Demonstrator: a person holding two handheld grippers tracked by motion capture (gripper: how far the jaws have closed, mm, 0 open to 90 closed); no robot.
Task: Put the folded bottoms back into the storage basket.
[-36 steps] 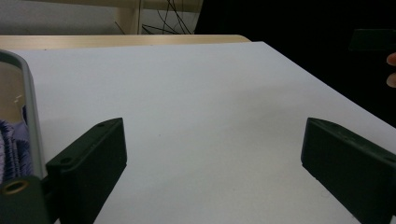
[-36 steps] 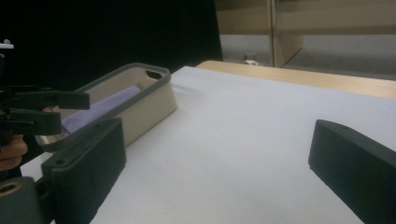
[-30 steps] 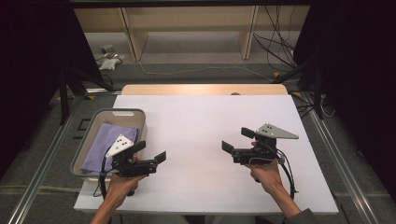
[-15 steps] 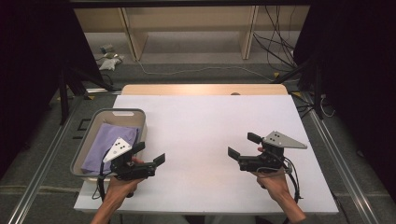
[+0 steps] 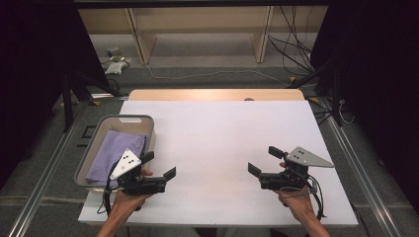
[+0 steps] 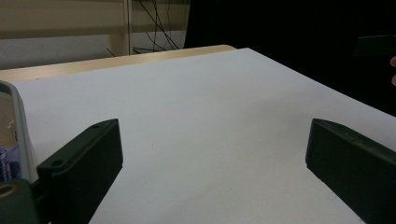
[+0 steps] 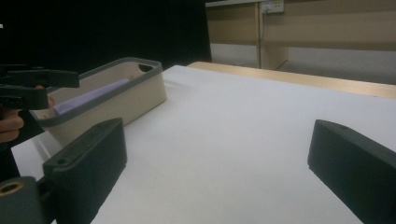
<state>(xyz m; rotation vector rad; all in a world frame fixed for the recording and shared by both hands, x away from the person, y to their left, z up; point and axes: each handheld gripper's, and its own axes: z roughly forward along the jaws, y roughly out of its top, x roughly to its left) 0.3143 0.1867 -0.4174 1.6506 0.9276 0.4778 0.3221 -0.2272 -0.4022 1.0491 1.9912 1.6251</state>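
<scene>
Purple cloth (image 5: 114, 152): lies in the grey bin (image 5: 129, 119), just beside your left gripper (image 5: 159, 166), seemingly untouched. Right gripper (image 5: 262, 160) well apart. Both jaws spread, empty.

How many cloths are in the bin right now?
1: a purple cloth lies folded inside the grey bin at the table's left edge, beside the left gripper. Anything underneath it would be hidden.
</scene>
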